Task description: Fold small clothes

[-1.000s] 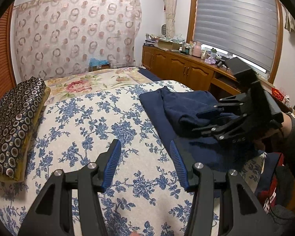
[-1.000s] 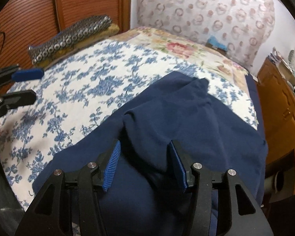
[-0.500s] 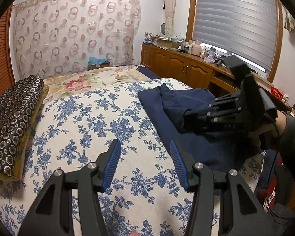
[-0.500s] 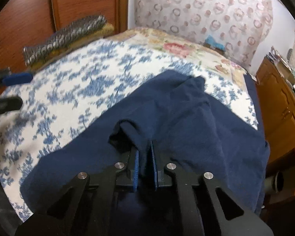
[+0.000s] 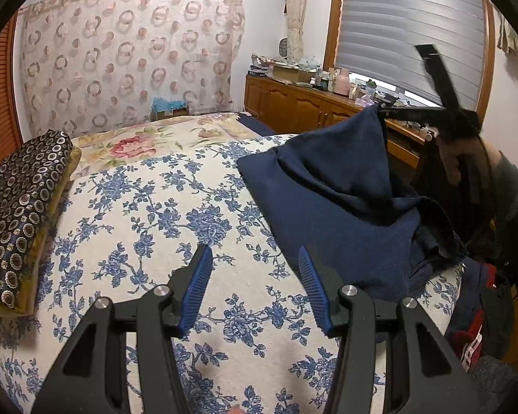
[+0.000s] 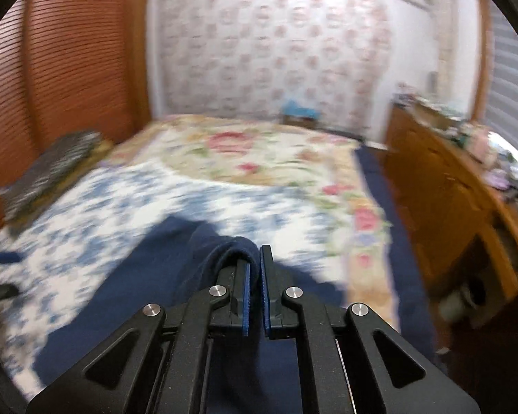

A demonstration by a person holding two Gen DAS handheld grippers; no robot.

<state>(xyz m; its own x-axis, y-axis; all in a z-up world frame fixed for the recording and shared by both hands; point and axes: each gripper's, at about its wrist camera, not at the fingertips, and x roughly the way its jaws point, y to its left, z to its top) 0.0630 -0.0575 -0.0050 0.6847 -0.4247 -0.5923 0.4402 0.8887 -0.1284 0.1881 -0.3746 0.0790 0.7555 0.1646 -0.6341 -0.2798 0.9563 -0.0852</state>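
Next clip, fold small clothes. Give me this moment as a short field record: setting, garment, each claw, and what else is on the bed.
setting: bed with blue floral cover
garment: navy garment, one part pulled up into a peak, the rest lying on the cover
right claw: shut on a fold of the navy garment, lifting it
left claw: open, empty, above the cover beside the garment
also on bed: folded patterned cloth at the left edge
right wrist view: motion-blurred
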